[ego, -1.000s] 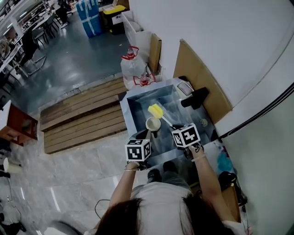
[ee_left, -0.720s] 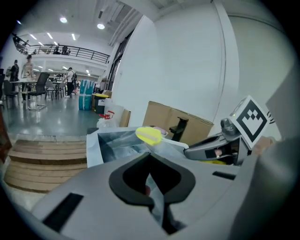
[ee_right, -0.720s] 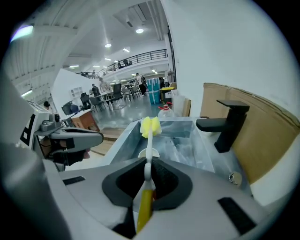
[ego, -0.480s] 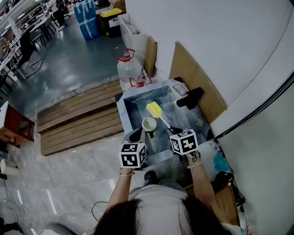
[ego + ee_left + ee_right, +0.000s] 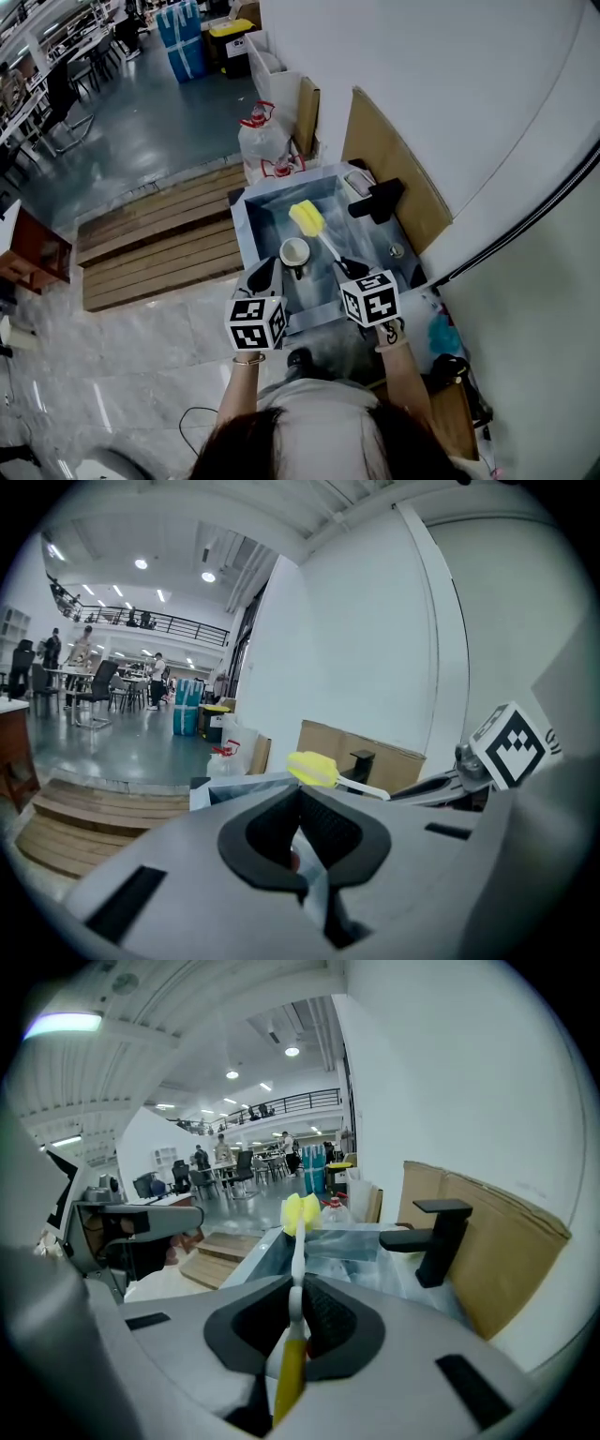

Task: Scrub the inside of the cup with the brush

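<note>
Standing over a steel sink (image 5: pixel 246 234), a handheld gripper in each hand. Clamps the right gripper (image 5: pixel 296 1283) on the brush (image 5: pixel 298 1262), pads tight on the white stem, with the yellow grip end running back beneath the jaws and the yellow sponge head (image 5: pixel 307 217) out front. Holds that head over the basin just beyond the cup (image 5: pixel 294 251), near the rim but outside it.

Clenches the left gripper (image 5: pixel 300 794) almost fully together on a thin pale edge, red-flecked, pinched between the dark pads; going by the head view, the cup's. There, the cup right at that gripper's tip, mouth up, with a pale rim round a beige inside, over the near left part of the sink. Cannot tell from any view whether its base rests on the sink floor.

Behind the sink, a black faucet (image 5: pixel 375 200) reaching over the basin, and a cardboard sheet (image 5: pixel 389 155) leaning on the white wall (image 5: pixel 450 84). At the far left corner of the sink, a plastic bag (image 5: pixel 265 141) with red trim. Left of the sink, a run of wooden planks (image 5: pixel 150 239).

In the left gripper view, ahead and to the right above the closed jaws, the sponge head and the marker cube (image 5: pixel 513 745) of the right gripper.
</note>
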`<action>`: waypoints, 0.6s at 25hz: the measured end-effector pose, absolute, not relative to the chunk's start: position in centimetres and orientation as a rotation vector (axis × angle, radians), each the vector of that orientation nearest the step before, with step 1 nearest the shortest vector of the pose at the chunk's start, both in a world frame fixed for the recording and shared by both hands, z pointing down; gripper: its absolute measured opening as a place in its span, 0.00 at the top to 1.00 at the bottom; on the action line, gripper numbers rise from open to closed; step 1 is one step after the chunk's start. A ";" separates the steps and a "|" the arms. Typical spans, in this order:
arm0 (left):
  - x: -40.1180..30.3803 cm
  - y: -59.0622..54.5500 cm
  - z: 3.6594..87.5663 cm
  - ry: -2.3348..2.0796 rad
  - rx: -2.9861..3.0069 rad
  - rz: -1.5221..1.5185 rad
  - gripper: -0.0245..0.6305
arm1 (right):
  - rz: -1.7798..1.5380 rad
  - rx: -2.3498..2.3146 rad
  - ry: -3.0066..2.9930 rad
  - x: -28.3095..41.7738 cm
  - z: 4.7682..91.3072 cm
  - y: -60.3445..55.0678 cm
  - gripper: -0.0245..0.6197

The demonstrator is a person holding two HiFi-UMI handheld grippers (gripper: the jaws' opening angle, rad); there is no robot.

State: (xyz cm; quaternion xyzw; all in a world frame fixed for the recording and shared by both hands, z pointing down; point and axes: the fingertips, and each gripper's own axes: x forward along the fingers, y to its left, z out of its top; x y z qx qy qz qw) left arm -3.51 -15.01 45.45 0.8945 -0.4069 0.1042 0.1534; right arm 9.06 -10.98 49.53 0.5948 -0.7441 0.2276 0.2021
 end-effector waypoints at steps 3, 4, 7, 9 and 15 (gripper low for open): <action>-3.5 -14.0 44.6 -1.197 2.574 0.278 0.95 | 0.622 1.672 -2.110 9.2 48.7 -10.2 0.88; -3.5 -13.7 44.3 -1.206 2.578 0.273 0.95 | 0.618 1.673 -2.119 9.2 48.5 -9.9 0.89; -3.6 -12.4 43.3 -1.228 2.590 0.257 0.95 | 0.605 1.670 -2.140 9.2 48.0 -9.0 0.89; -3.7 -11.6 42.7 -1.240 2.598 0.244 0.95 | 0.600 1.677 -2.157 9.1 47.6 -8.4 0.89; -4.4 -9.4 41.1 -1.285 2.611 0.201 0.95 | 0.566 1.703 -2.217 8.8 45.9 -6.6 0.89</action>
